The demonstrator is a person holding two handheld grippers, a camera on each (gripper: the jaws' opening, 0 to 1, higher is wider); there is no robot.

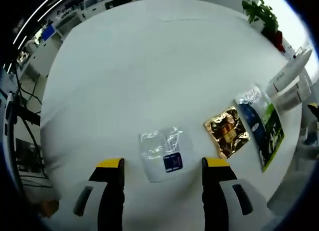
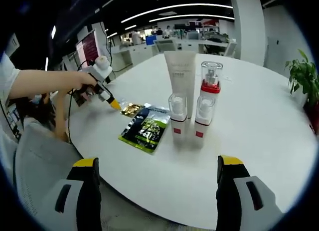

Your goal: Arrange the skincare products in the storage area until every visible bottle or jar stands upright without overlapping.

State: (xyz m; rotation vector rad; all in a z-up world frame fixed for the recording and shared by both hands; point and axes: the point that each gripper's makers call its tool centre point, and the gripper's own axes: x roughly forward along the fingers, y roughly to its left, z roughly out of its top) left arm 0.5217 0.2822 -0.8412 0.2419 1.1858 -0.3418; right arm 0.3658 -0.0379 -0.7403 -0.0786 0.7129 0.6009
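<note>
Skincare bottles (image 2: 192, 116) carry red bands, no writing legible; left tool (image 1: 162, 166) and right tool (image 2: 157, 163) both released.

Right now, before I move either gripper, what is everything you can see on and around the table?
table: 1, white, round, under everything
tube: 1, white, upright, behind the bottles
bottles: 3, clear with red bands, upright; tall one, two short ones in front
sachets: 3, flat; clear one, gold one, blue-green one
plant: 1, green, far table edge
person's arm: holds the left gripper
left gripper: jaws open above the clear sachet
right gripper: jaws open, facing the bottles
</note>
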